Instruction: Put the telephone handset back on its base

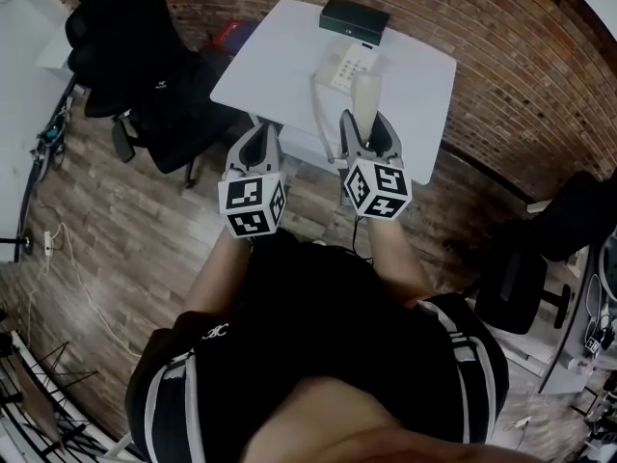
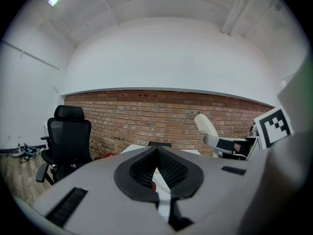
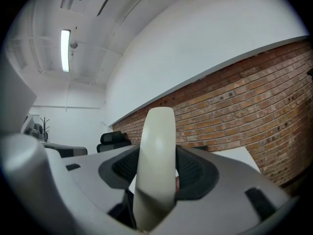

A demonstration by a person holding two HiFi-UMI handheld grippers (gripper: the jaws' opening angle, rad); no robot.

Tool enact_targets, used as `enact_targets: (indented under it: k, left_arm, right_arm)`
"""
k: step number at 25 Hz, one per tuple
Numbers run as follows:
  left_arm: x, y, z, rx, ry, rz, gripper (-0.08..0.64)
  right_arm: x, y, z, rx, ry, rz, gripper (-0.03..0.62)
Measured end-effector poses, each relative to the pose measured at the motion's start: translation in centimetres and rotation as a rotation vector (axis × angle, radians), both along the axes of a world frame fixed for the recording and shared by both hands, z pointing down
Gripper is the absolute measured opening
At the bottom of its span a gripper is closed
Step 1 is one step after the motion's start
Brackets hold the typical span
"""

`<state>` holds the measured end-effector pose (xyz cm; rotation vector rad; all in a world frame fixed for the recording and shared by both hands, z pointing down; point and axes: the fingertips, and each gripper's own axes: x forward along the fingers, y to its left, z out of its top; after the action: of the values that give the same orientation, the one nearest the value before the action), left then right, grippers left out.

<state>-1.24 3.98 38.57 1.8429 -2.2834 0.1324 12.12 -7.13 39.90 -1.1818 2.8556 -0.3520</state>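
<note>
- right gripper [image 1: 367, 123] jaws clamped on handset [image 1: 366, 93], upright, over the bench [image 1: 275, 61], just short of base [image 1: 348, 65]
- left gripper [image 1: 255, 141] jaws pressed together, empty
- handset in hand; seating it on base not yet done

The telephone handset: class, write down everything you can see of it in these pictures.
The telephone handset is cream, smooth and plastic-looking, a long bar with a rounded end. The right gripper is shut on it, its dark fingers pressing both sides, the rounded end poking out beyond them. It is lifted off its base, which sits on the white table. Its lower end is hidden.
</note>
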Motion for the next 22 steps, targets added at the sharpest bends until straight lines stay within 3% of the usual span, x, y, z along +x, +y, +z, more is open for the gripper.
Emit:
enact_targets:
  k: [15, 22]
  left_arm:
    - [-2.2, -5.3, 1.0, 0.02, 0.006, 0.016, -0.005]
    - [-5.5, -9.6, 2.1, 0.015, 0.036, 0.028, -0.005]
  right_arm:
    - [-2.8, -4.9, 0.4, 0.009, -0.001, -0.011, 0.204]
    - [-5.8, -8.6, 0.2, 0.023, 0.011, -0.002, 0.204]
